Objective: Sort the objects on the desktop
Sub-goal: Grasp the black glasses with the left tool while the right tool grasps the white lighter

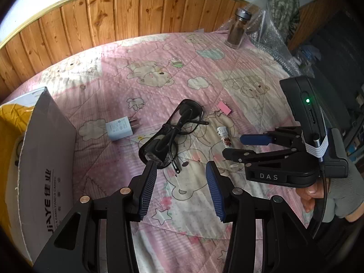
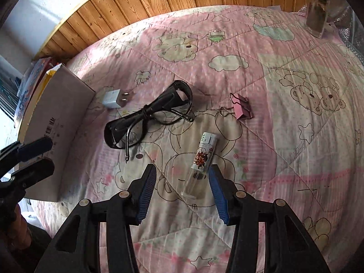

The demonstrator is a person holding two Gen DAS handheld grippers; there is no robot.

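Note:
On the pink cartoon quilt (image 1: 159, 52) lie black glasses (image 1: 179, 122) (image 2: 145, 111), a white charger plug (image 1: 119, 128) (image 2: 112, 99), a pink binder clip (image 1: 224, 108) (image 2: 243, 109) and a printed lighter (image 1: 226, 137) (image 2: 203, 154). My left gripper (image 1: 181, 170) (image 2: 49, 153) is open and points down just short of the glasses, with nothing between its fingers. My right gripper (image 2: 182, 173) (image 1: 236, 146) hovers over the lighter with its jaws wide. The lighter's clear lower end shows between the pads, untouched.
A grey cardboard box (image 1: 45, 159) (image 2: 56, 118) stands open at the left edge, yellow inside. A glass jar with a metal lid (image 1: 237, 29) (image 2: 317, 11) and bubble wrap (image 1: 268, 34) sit at the far right. Wood panelling (image 1: 136, 11) backs the table.

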